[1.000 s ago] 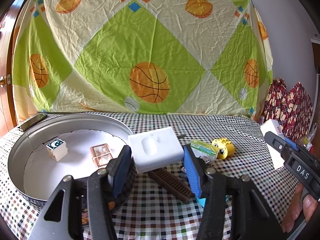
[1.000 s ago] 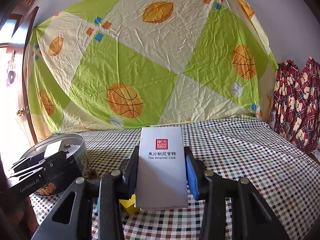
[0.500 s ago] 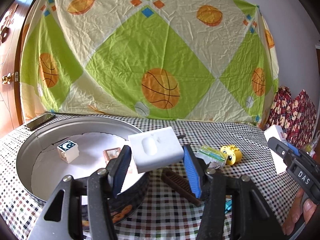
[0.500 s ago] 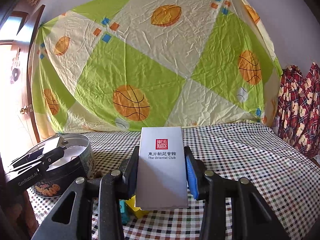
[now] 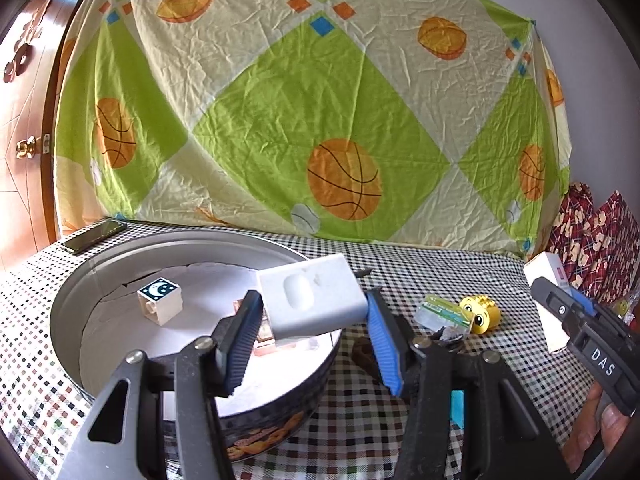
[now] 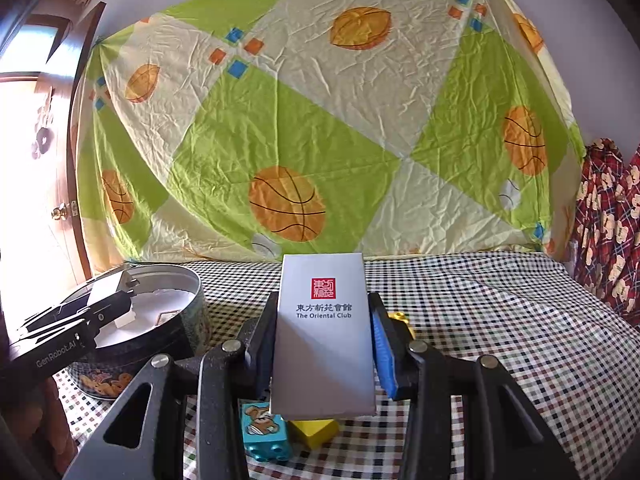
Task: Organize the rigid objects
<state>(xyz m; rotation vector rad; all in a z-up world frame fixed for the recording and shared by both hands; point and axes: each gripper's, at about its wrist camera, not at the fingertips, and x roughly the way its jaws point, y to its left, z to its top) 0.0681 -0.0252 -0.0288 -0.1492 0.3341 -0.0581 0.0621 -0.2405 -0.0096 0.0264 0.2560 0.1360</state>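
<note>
Since a second ago, both of my grippers have slid left across the bench: the white box now hangs over the tin's interior instead of beside its rim. My left gripper (image 5: 312, 340) has its jaws clenched on that white box (image 5: 312, 300), tilted above the round tin (image 5: 72, 304). Inside the tin I see a cream moon block (image 5: 160, 300) and a pinkish block partly hidden behind the jaws. My right gripper (image 6: 324, 344) has its jaws grasping a grey card box (image 6: 324, 336), upright. Below it sit a teal block (image 6: 264, 436) and a yellow block (image 6: 314, 432) on the checked bench (image 6: 500, 320). Right of the tin lies a yellow smiley toy (image 5: 480, 314).
</note>
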